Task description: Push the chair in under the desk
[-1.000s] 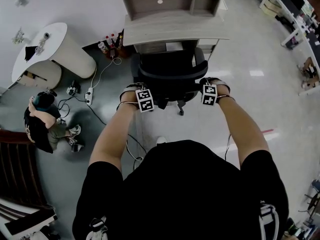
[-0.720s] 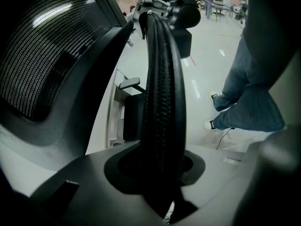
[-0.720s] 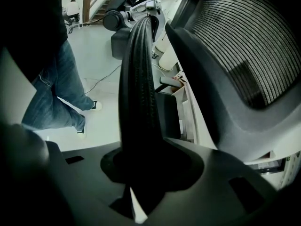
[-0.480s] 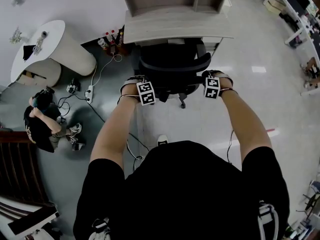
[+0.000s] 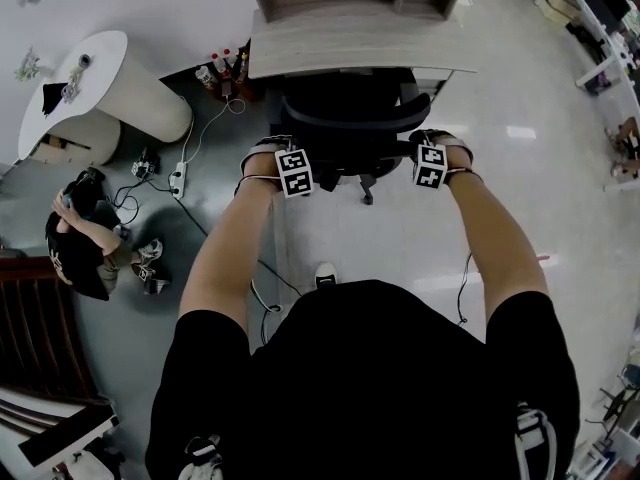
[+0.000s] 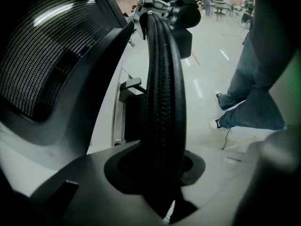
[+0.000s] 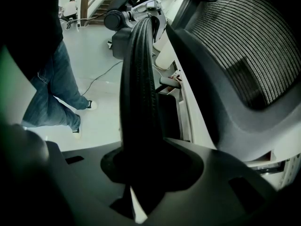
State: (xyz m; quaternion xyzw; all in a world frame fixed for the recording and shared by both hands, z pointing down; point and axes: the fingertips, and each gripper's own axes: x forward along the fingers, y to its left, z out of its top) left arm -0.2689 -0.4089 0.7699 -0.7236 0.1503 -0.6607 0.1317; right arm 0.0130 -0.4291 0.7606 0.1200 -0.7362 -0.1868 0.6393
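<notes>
Mid-push, the left claw (image 6: pixel 160 171) and right claw (image 7: pixel 141 171) each clamp an armrest (image 6: pixel 162 79) of the chair (image 5: pixel 345 118), its seat partly under the desk (image 5: pixel 350 50), and the next move likely calls for an even, straight shove forward.

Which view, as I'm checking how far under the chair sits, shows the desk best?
The head view: the desk top shows from above, with the chair partly beneath its front edge. Each gripper view gives only a pale sliver of desk past the armrest held in its jaws.
</notes>
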